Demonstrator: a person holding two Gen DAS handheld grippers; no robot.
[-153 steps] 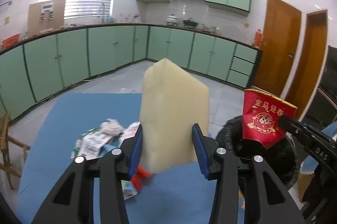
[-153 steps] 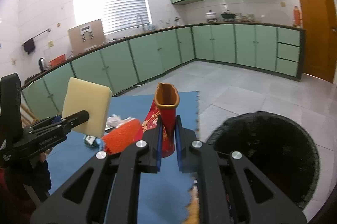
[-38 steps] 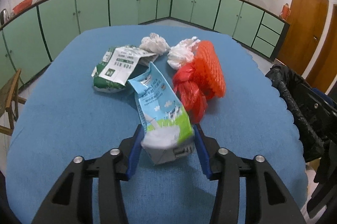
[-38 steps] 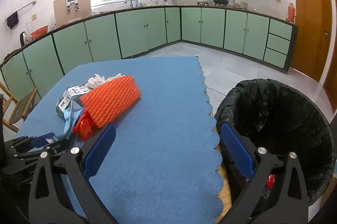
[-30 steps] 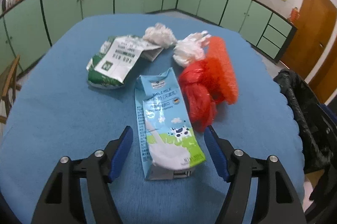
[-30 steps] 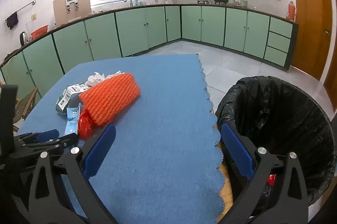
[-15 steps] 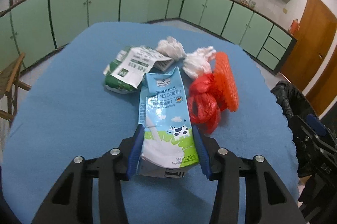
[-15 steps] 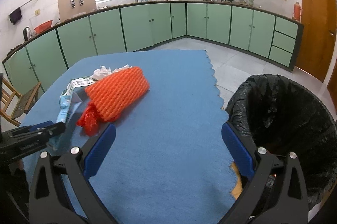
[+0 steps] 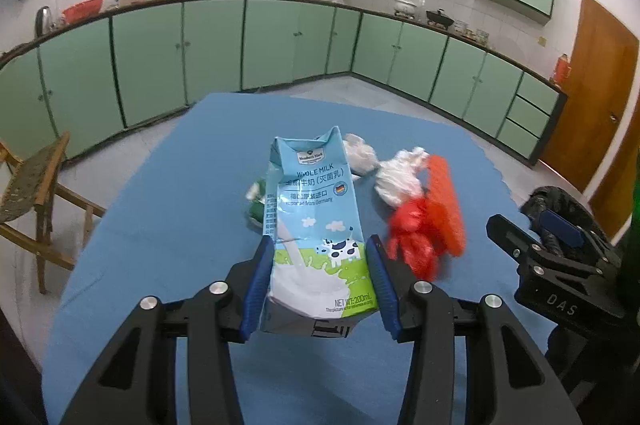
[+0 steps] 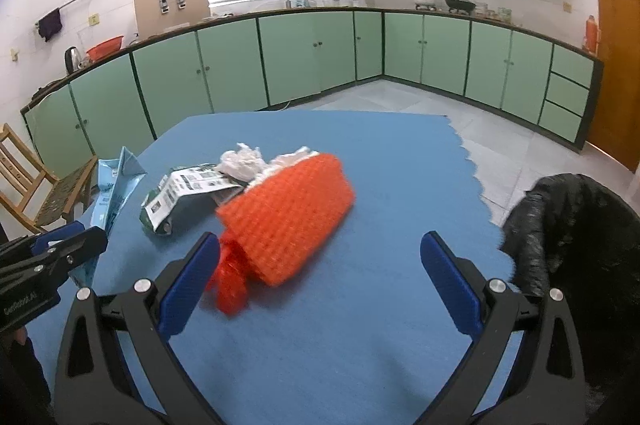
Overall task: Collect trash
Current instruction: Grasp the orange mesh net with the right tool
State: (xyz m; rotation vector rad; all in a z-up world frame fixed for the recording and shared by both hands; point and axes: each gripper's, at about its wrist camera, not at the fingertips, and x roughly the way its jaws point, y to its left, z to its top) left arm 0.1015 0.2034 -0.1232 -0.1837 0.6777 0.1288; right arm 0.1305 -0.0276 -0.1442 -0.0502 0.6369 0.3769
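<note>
The left hand-held gripper (image 9: 320, 281) has its blue pads (image 9: 256, 285) pressed on either side of the lower end of a blue-and-green milk carton (image 9: 316, 225), which stands nearly upright between them, its folded top pointing away and its base off the blue table (image 9: 160, 209). Just beyond the carton's left edge a green-and-white crumpled packet (image 9: 256, 203) peeks out, mostly hidden behind it. Ahead and to the right of this hand-held gripper lie a red plastic bag (image 9: 412, 241) bunched against an orange mesh sleeve (image 9: 444, 205), and past those two white tissue wads (image 9: 396, 179) rest on the cloth. At the far right the right hand-held gripper (image 10: 320, 277) shows as a black body before the black-lined trash bin (image 9: 560, 201). The right hand-held gripper stands wide, with nothing between its blue pads (image 10: 188, 277); the orange mesh sleeve (image 10: 292, 217) lies just ahead of it, nearer its left pad, with the red plastic bag (image 10: 230, 277) trailing from the sleeve's near end beside that pad. Farther left are the printed packet (image 10: 180, 197) and the held carton (image 10: 116, 193); the tissue wads (image 10: 244, 157) sit behind the sleeve. The bin (image 10: 568, 245) is to its right, beside the table's scalloped edge.
</note>
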